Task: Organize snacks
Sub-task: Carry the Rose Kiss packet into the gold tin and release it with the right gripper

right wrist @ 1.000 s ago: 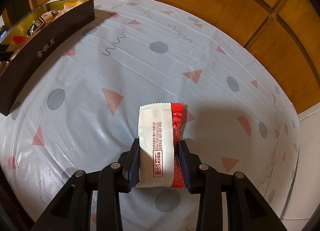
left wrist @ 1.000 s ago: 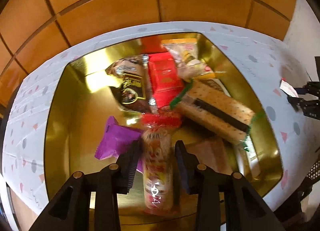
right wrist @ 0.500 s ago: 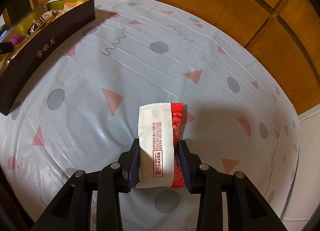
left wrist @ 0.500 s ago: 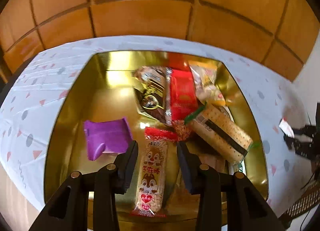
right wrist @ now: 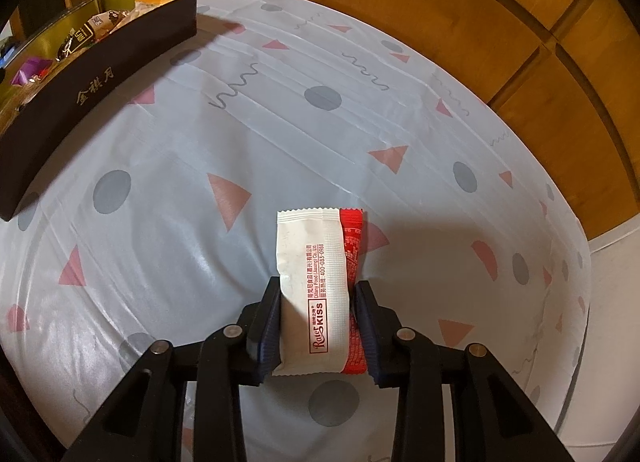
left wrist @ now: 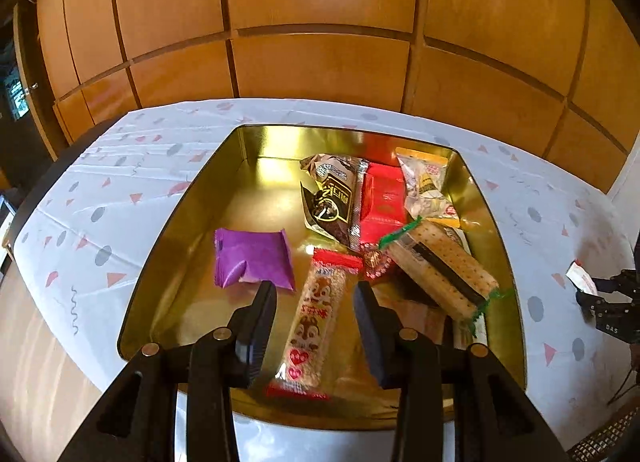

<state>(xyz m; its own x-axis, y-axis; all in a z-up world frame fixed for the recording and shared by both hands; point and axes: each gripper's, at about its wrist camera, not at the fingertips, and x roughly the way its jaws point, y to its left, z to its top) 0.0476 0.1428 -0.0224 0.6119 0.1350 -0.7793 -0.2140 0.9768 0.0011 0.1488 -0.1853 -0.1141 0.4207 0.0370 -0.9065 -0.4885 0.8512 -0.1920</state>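
A gold-lined box on the table holds several snacks: a purple packet, a chipmunk-print bar, a cracker sandwich pack, a red box and a dark packet. My left gripper is open and empty above the box, its fingers either side of the chipmunk bar lying below. My right gripper is shut on a white and red wafer packet just above the tablecloth. The box's dark outer wall shows at far left in the right wrist view.
The table wears a white cloth with grey dots and pink triangles. Wooden wall panels stand behind it. The right gripper with its packet shows at the right edge of the left wrist view.
My left gripper let go of the chipmunk bar, which now lies in the box, and has risen and drawn back. The right gripper has held still with its packet.
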